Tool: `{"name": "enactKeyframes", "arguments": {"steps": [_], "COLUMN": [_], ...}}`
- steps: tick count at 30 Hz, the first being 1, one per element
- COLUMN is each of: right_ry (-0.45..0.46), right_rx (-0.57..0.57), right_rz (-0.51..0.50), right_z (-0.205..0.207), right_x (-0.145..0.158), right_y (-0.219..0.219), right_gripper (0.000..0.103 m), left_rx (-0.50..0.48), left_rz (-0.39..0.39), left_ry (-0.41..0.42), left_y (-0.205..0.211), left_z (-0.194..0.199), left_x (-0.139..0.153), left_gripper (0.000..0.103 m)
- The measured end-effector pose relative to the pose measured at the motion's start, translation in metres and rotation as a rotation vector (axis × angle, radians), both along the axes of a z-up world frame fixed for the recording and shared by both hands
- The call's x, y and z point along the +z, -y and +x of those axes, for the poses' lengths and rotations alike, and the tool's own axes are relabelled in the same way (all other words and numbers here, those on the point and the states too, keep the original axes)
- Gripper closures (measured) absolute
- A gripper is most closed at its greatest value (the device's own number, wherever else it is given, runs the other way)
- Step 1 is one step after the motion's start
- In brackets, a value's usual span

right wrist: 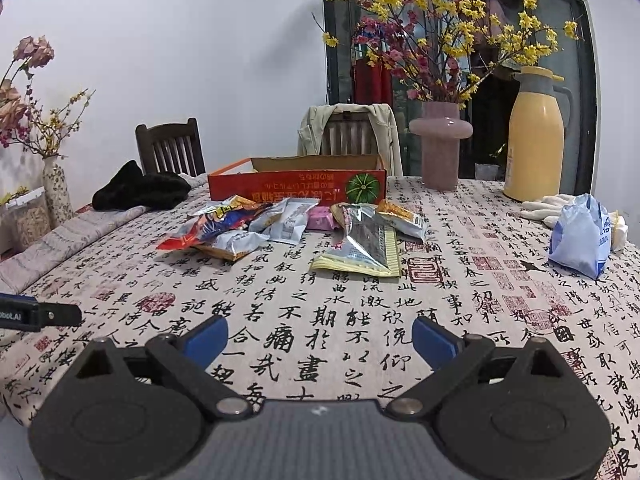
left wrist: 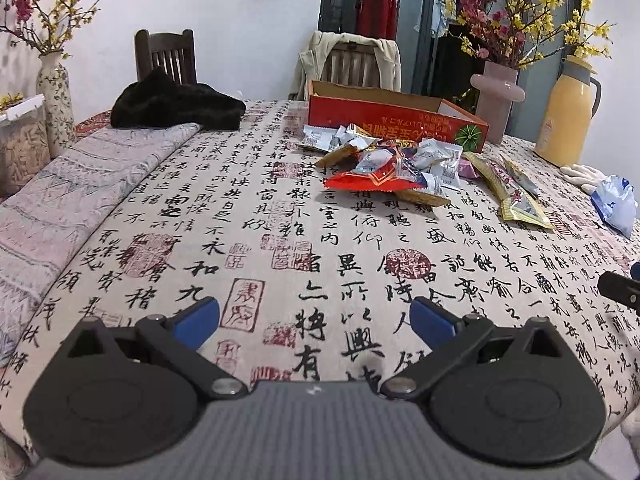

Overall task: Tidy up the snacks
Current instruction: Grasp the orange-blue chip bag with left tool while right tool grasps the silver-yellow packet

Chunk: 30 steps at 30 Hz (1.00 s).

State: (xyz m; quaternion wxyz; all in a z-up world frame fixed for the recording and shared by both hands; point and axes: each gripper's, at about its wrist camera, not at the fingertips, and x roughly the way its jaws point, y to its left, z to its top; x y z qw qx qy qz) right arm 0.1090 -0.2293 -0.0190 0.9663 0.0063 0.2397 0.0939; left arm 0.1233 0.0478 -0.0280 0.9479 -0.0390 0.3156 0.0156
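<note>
Right wrist view shows the right gripper (right wrist: 320, 340) and left gripper (left wrist: 316, 320) both spread and empty, snack packets (right wrist: 280, 224) heaped well ahead of the fingertips beside the open red box (right wrist: 296, 184), likely their destination.

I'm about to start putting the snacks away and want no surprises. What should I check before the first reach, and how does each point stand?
1. Left gripper open and empty: ok.
2. Right gripper open and empty: ok.
3. Red box open at the top to take snacks: ok.
4. Snack pile in the open, in front of the box, nothing lying over it: ok.
5. Bare tablecloth between grippers and pile: ok.
6. Room inside the box: cannot tell, its inside is hidden from both views.
</note>
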Motion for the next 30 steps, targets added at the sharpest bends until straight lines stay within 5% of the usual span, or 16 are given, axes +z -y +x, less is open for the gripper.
{"name": "enactKeyframes", "arguments": {"steps": [11,22,30], "right_ry": [-0.026,-0.099,-0.192], "right_rx": [0.012,0.038,0.028], "right_rz": [0.025,0.048,0.093], "right_z": [0.052,0.14,0.199], "right_x": [0.004,0.016,0.005], "right_y": [0.004,0.007,0.023], "right_gripper": [0.005,0.022,0.029], "left_rx": [-0.054,-0.159,-0.22], "left_rz": [0.02,-0.005,-0.155], "left_ry": [0.014,0.036,-0.08], "left_y": [0.012,0.023,0.014], "left_z": [0.062,0.161,0.212], "left_x": [0.016,0.038,0.027], "left_gripper": [0.0,0.004,0.014]}}
